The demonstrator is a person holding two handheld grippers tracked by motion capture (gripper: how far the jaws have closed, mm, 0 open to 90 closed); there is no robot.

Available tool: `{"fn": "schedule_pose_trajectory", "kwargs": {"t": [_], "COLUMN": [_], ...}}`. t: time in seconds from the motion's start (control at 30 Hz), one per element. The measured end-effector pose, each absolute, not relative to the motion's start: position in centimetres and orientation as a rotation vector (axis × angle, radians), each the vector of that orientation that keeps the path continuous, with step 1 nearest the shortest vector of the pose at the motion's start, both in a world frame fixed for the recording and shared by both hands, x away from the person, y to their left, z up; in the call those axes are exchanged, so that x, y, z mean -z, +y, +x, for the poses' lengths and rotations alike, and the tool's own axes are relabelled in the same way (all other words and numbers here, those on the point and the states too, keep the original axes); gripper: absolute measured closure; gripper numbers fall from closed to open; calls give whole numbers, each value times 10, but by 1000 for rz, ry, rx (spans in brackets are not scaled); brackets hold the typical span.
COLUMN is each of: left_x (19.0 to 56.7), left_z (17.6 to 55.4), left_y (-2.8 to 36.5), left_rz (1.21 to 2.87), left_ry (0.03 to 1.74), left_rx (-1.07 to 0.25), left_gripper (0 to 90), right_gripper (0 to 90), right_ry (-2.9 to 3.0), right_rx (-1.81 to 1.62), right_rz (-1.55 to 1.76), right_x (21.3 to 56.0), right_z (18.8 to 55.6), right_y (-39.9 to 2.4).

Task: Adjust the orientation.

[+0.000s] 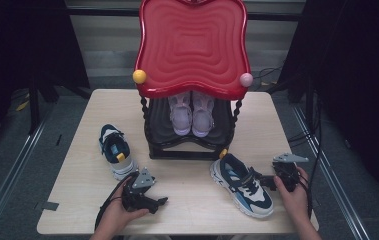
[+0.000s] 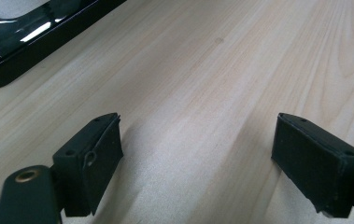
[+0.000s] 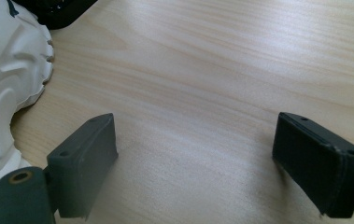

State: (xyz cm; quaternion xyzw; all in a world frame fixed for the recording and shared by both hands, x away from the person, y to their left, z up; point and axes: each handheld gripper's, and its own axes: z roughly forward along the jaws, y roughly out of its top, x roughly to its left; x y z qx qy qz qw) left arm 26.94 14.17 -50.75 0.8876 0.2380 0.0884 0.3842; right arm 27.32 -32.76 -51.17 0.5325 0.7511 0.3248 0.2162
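Pale wooden table carries everything: a navy-and-white sneaker lies beyond the left gripper, wide open, empty; its mate touches the right gripper, equally agape. Each heel collar is best pinched squarely before lifting toward the black-and-red shoe rack.

Hidden and cut-off parts

You see the red tray covering the heels of the pink shoes, its top edge is cut off, and the right gripper view cuts the white sole at its left edge.
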Motion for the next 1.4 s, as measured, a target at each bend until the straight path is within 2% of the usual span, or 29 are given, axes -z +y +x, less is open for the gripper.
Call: {"fn": "schedule_pose_trajectory", "kwargs": {"t": [0.4, 0.63, 1.4], "left_x": [507, 501, 459], "left_z": [268, 269, 278], "left_y": [142, 144, 159], "left_rz": [2263, 2283, 2335], "left_ry": [631, 692, 776], "left_rx": [-231, -173, -156], "left_gripper": [154, 163, 182], "right_gripper": [128, 128, 128], "right_ry": [2082, 2082, 2082], "right_rx": [-900, -900, -900], "right_rz": [1475, 1475, 1475], "right_x": [512, 512, 512], "right_z": [273, 273, 273], "right_y": [-328, -328, -327]}}
